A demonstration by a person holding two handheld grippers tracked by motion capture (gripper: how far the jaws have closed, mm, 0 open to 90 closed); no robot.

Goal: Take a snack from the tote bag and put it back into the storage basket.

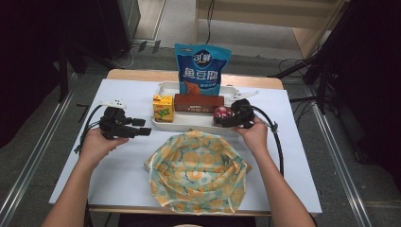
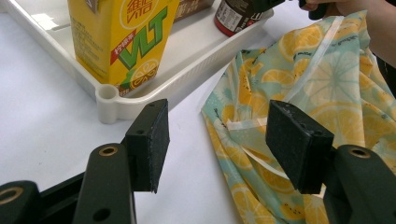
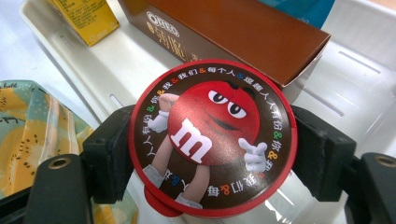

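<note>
A round red-lidded candy tub (image 3: 212,137) is being pinched between the two black jaws of the right gripper (image 1: 235,116), one pad pressed to each side of it, at the right end of the white tray (image 1: 198,124). The tub is judged to be in the course of being picked out of the tray; whether it is already being raised off the tray floor cannot be told from these angles. The next move is thought to call for a straight lift over the tray's low rim and a short carry toward the person, to the open mouth of the lemon-print bag (image 1: 198,175) lying just in front of the tray.

The left gripper (image 2: 219,142) is being held with its jaws spread apart and nothing between them, low over the table beside the bag's left edge, where the mouth could be steadied.

In the tray are being kept a yellow drink carton (image 1: 162,108) at the left, a brown biscuit box (image 1: 198,102) in the middle and a blue snack pouch (image 1: 202,68) standing upright behind. Nothing is being seen inside the bag.
</note>
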